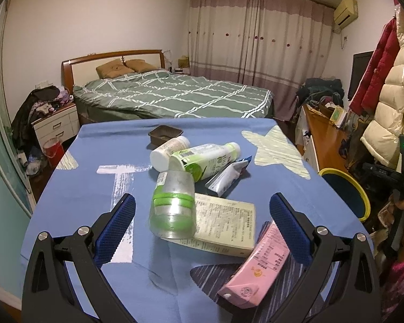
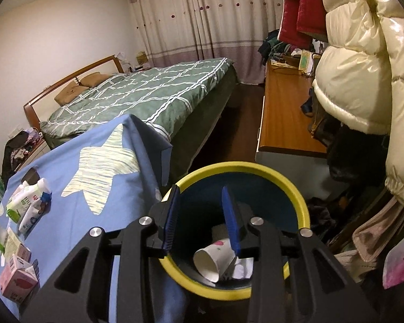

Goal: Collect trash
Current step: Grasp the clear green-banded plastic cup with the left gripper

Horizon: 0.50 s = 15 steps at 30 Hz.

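Trash lies on the table's blue cloth (image 1: 75, 215): a clear bottle with a green band (image 1: 172, 207), a cream box (image 1: 226, 223), a pink carton (image 1: 258, 263), a green-and-white bottle (image 1: 207, 158), a white bottle (image 1: 169, 148), a tube (image 1: 226, 177) and a brown tray (image 1: 165, 134). My left gripper (image 1: 202, 199) is open wide just above the cloth, its fingers on either side of the clear bottle and cream box without touching them. My right gripper (image 2: 199, 189) hangs open over the yellow-rimmed bin (image 2: 256, 167), nothing between its fingers. A paper cup (image 2: 215, 258) lies on its side in the bin.
The bin (image 1: 363, 196) stands on the floor off the table's right edge. A wooden desk (image 2: 285, 118) and hanging coats (image 2: 363, 67) crowd its far and right sides. A bed (image 1: 175, 97) lies beyond the table. A red bucket (image 1: 52, 148) sits at the left.
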Motion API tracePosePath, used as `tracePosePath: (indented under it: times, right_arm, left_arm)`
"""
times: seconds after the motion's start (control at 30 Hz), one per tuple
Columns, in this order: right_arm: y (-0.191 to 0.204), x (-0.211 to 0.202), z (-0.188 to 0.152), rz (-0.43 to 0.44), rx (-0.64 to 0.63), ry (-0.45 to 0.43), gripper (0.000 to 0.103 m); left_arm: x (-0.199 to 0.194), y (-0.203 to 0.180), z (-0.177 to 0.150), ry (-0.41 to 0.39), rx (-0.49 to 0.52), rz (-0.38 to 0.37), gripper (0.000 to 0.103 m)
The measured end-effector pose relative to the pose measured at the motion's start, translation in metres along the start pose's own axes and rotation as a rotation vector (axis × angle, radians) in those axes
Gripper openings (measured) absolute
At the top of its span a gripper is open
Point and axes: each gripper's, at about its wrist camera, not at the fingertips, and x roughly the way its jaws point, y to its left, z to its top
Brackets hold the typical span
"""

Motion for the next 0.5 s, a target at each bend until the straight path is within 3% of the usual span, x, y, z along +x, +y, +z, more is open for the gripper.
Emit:
tracePosePath:
  times: [0.4,0.5]
  right_arm:
    - [0.018,0.001,-0.016,0.047,-0.013,0.032,0.031]
    - [0.021,0.003,-0.018,0.053,-0.015,0.037,0.031]
  left_arm:
    - [0.051,0.022,-0.005,0.091,-0.044,0.037,0.097]
    - [0.061,0.026,-0.003,0.099,-0.050,0.048,0.091]
